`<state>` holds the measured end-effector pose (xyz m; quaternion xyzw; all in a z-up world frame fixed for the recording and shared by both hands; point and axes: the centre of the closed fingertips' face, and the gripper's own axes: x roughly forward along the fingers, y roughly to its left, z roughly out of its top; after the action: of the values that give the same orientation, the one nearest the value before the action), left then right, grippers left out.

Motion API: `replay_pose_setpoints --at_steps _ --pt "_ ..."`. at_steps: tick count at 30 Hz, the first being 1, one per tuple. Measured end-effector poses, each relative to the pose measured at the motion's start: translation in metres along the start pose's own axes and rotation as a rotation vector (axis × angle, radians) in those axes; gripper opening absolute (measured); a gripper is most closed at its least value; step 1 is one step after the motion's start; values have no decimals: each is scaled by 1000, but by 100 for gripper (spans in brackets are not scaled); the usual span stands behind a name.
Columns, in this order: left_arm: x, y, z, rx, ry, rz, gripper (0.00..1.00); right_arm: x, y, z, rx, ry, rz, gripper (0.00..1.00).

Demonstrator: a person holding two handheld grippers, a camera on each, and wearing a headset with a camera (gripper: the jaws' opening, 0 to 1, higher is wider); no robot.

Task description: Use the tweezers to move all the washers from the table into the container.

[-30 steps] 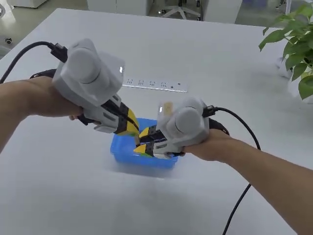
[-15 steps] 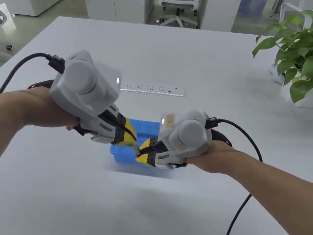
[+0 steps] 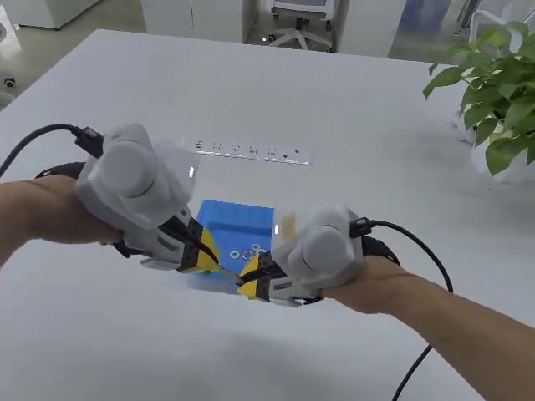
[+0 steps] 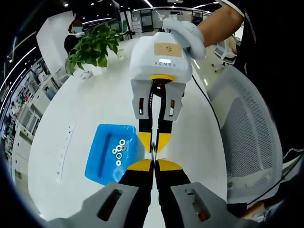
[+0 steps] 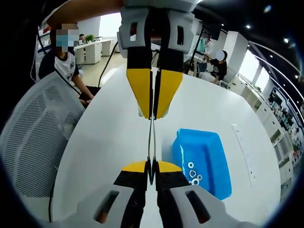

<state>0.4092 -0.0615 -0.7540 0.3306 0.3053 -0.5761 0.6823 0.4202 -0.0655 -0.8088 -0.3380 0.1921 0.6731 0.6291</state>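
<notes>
Squarely between left gripper [image 4: 154,164] and right gripper [image 5: 151,167], the tweezers [image 5: 151,137].

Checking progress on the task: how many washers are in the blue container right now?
6, as far as I can tell: one cluster of washers in the middle of the blue container, some touching. Overlap may hide another.

A power strip [image 3: 251,152] and plant [image 3: 489,83] occupy the white table [image 3: 376,125].
</notes>
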Motion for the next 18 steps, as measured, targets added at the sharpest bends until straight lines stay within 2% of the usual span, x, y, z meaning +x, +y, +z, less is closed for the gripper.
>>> replay_pose_setpoints --at_steps 5,10,14,18 --pt "10 -8 -17 18 41 -1 5 4 11 -6 -17 31 20 6" --pt "19 -18 -30 18 57 -15 6 9 22 -11 -42 64 46 6" --pt "26 -26 -42 15 83 -30 6 13 31 -13 -35 68 63 6" --pt "33 -30 -53 -7 87 -42 5 19 39 -17 -35 74 71 6"
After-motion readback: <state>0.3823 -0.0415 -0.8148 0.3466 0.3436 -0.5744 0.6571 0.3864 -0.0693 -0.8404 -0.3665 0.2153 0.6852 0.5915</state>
